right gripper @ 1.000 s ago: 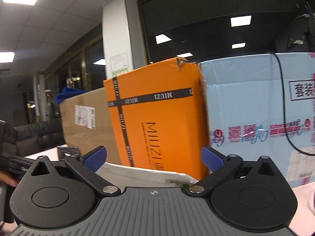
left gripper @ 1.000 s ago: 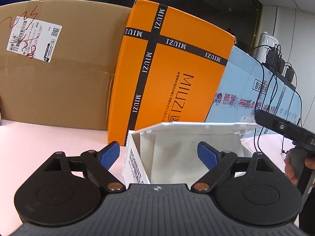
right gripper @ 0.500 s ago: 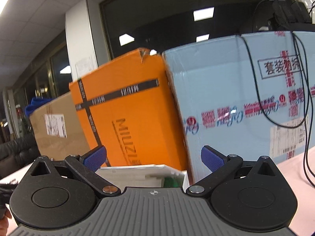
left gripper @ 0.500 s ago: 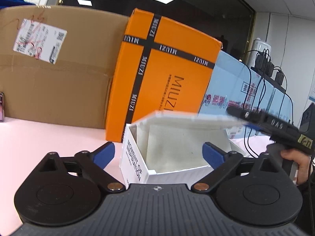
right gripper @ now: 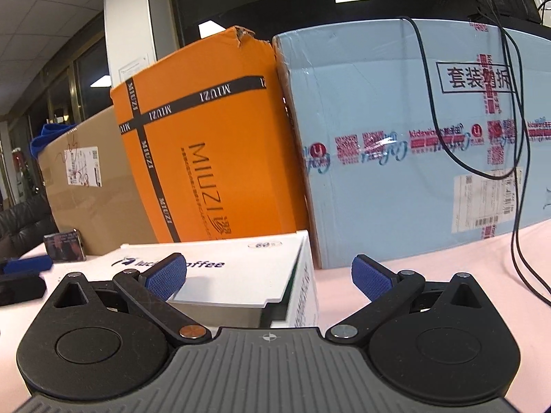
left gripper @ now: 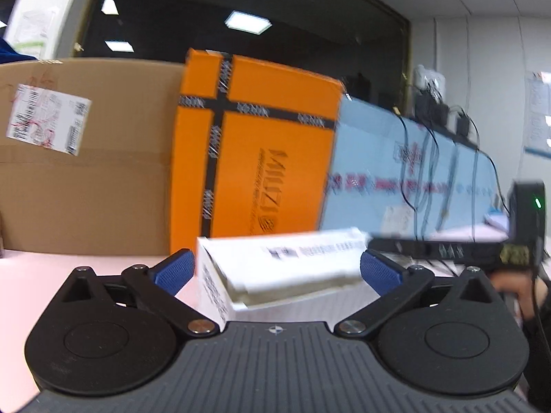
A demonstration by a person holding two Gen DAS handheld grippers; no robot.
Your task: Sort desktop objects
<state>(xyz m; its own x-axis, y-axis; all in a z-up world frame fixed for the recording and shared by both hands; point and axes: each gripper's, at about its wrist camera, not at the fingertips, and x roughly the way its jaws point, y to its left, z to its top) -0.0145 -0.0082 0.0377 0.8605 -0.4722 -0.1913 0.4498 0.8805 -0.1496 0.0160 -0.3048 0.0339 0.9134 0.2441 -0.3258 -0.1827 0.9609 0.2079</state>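
1. Left gripper (left gripper: pixel 277 270) jaws opening, pads clear of the blurred white box (left gripper: pixel 275 268) between them.
2. Right gripper (right gripper: pixel 268 277) gapes wide, empty; box lid (right gripper: pixel 234 275) under its left finger, contents hidden.

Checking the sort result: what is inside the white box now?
Nothing can be seen inside. The white box has its lid lowered over the opening, leaving only a thin dark gap, so any contents are covered in both views.

white box (left gripper: pixel 292 261) lid print: blurred | contents: hidden, perhaps empty
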